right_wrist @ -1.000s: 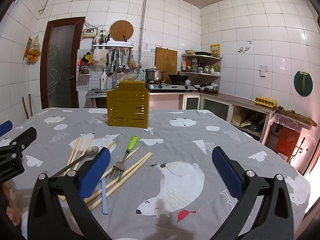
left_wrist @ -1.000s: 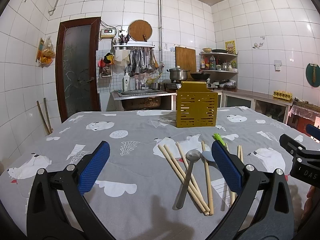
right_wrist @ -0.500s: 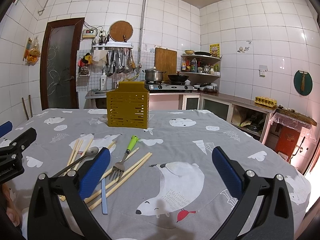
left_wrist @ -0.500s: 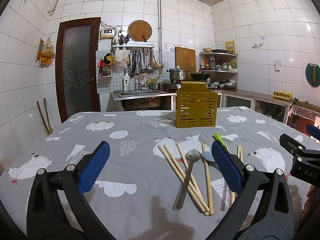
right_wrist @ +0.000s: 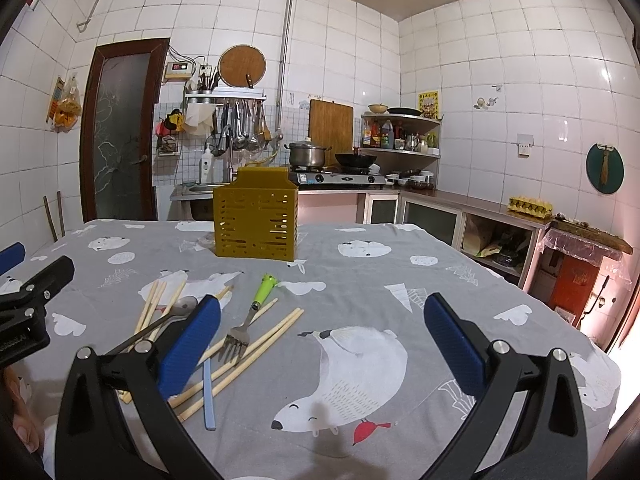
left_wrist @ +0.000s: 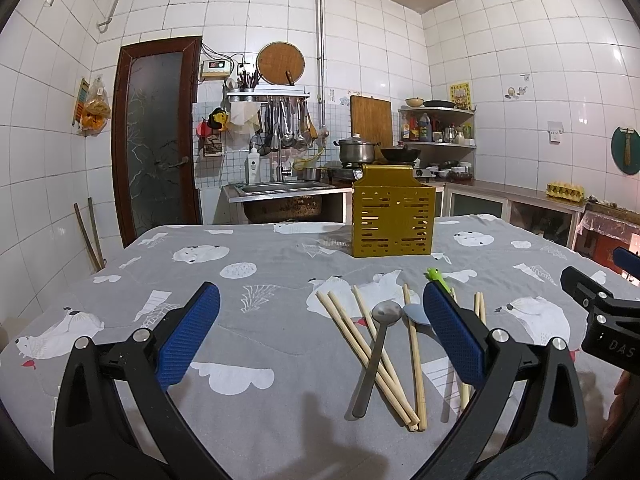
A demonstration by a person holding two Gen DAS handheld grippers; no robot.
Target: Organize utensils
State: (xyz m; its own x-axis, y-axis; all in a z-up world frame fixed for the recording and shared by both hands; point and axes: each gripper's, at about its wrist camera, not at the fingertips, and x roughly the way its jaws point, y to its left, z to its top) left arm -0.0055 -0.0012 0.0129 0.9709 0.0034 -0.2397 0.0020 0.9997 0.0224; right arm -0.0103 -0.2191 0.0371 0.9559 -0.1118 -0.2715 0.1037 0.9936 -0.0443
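Observation:
A yellow slotted utensil holder (left_wrist: 392,222) stands upright far back on the table; it also shows in the right wrist view (right_wrist: 256,220). Loose wooden chopsticks (left_wrist: 360,340), a metal spoon (left_wrist: 376,344), a blue spoon (left_wrist: 416,315) and a green-handled fork (right_wrist: 252,316) lie between it and me. My left gripper (left_wrist: 320,340) is open and empty, just left of the pile. My right gripper (right_wrist: 320,340) is open and empty, just right of it. The chopsticks show in the right wrist view too (right_wrist: 256,344).
The table wears a grey cloth with polar bears (right_wrist: 360,360). Its right edge (right_wrist: 600,356) drops off near a low cabinet. A sink and stove counter (left_wrist: 288,188) stands behind the table.

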